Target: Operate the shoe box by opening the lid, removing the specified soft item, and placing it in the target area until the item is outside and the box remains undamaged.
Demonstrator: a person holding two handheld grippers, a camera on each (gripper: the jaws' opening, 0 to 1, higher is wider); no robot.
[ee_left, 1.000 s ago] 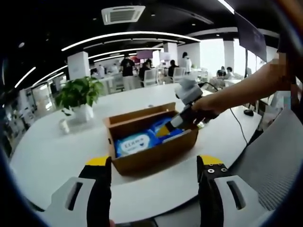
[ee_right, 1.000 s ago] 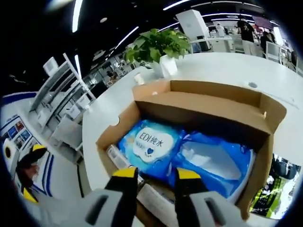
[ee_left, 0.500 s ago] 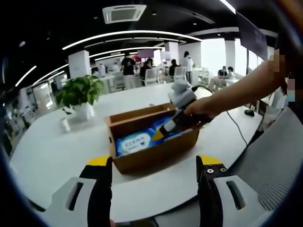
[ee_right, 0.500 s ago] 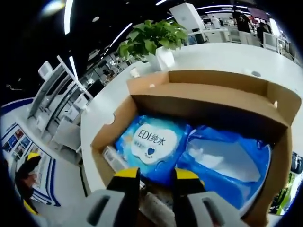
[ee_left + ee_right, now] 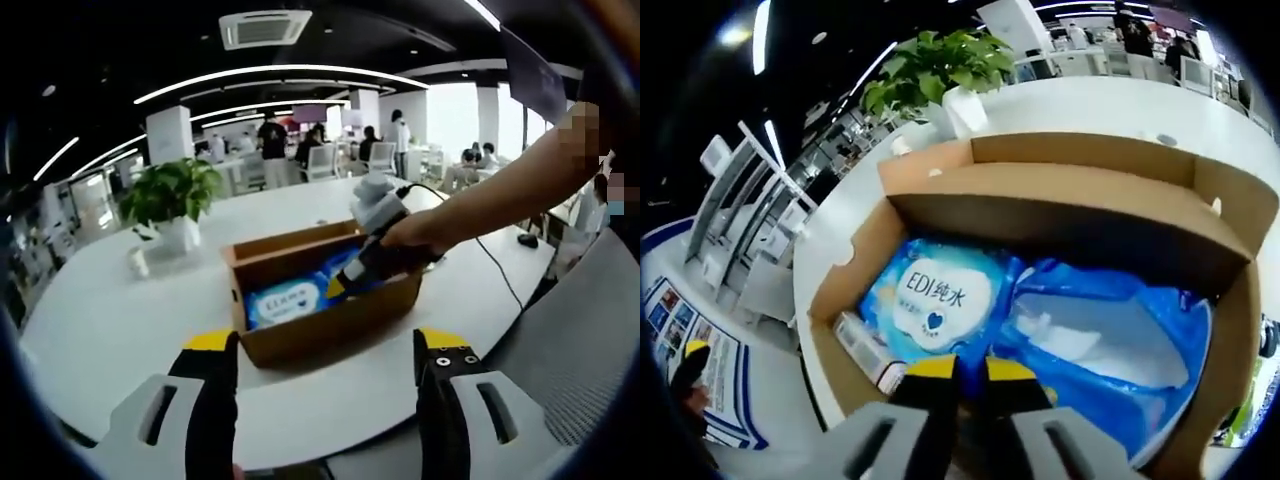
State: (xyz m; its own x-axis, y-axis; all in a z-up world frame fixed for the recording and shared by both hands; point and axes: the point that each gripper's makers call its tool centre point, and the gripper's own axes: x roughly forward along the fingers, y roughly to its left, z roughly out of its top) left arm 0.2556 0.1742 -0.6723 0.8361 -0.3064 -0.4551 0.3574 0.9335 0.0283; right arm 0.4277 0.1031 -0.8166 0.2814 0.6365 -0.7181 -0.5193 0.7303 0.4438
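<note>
Left gripper (image 5: pixel 325 370) is hanging with its jaws spread wide apart and nothing between them, well back from the open shoe box (image 5: pixel 320 325) that is sitting on the white table (image 5: pixel 100 330). In this left gripper view the right gripper (image 5: pixel 345 280) is reaching down into the box, a hand (image 5: pixel 415 235) holding it, its yellow tips over the blue wipes pack (image 5: pixel 285 300). A potted plant (image 5: pixel 170 205) is standing behind the box, well apart from it.

In the right gripper view, the right gripper (image 5: pixel 958 368) is showing its jaws drawn nearly together at the near edge of the wipes pack (image 5: pixel 930 300); whether they are pinching it I cannot tell. A second blue pack (image 5: pixel 1100 345) is lying beside the first inside the box (image 5: pixel 1080 195).
</note>
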